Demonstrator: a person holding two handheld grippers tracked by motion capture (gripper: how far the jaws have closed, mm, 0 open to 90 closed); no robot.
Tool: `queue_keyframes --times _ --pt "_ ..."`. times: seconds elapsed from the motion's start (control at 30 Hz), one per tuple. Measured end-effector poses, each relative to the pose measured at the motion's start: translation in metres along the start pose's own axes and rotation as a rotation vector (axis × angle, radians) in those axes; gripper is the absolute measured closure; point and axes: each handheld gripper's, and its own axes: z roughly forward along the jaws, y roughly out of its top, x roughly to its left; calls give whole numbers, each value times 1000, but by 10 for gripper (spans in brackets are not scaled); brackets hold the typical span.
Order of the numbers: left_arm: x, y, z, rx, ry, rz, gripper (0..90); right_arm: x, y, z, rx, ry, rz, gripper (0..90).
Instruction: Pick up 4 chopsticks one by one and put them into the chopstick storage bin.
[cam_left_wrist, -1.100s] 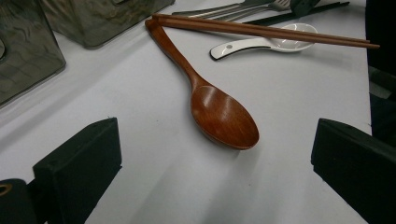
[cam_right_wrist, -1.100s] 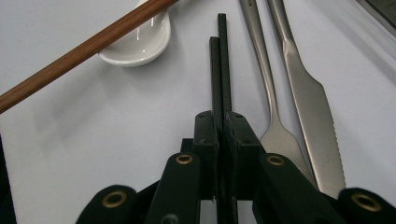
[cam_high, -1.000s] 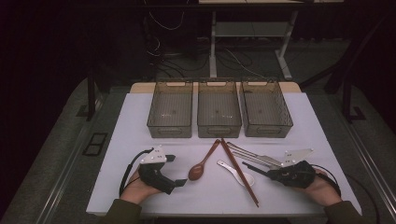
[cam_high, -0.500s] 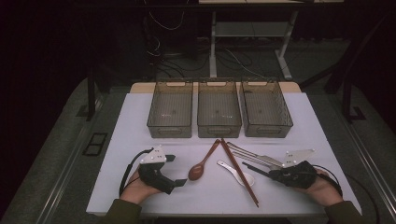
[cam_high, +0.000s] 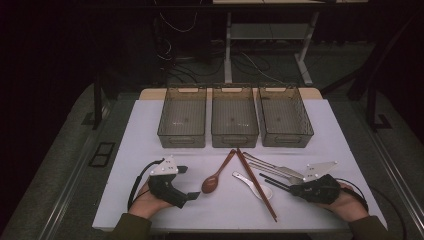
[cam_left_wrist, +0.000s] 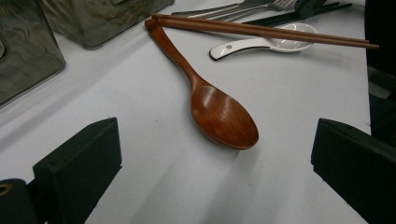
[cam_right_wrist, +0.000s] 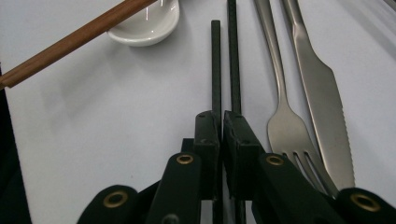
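looks like sorting cutlery into the three clear bins (cam_high: 235, 131) at the far side of the white table (cam_high: 150, 125); all 3 bins empty, so nothing sorted yet, everything's left to do.

right gripper (cam_right_wrist: 220, 116) has its jaws pinched nearly together on the near ends of the black chopsticks (cam_right_wrist: 223, 65), which lie flat on the table. not lifted yet as far as i can tell. in the high view the right gripper (cam_high: 296, 190) sits at the right front of the table, w/ the chopsticks' long axis running from the jaws toward the table's middle, tips pointing left & slightly away, roughly parallel to the fork (cam_right_wrist: 280, 107) and knife (cam_right_wrist: 317, 102) just beside them.

left gripper (cam_high: 192, 196) jaws spread wide, holding nothing, aimed at the wooden spoon (cam_left_wrist: 210, 100): bowl near the gripper, handle pointing away to the bins.

also waiting: wooden chopsticks (cam_left_wrist: 261, 30), white ceramic spoon (cam_left_wrist: 266, 44).
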Motion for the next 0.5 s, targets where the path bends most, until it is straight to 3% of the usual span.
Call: queue_keyframes --times 0.5 --pt "0 0 1 2 -4 3 7 2 -19 -12 9 -2 25 831"
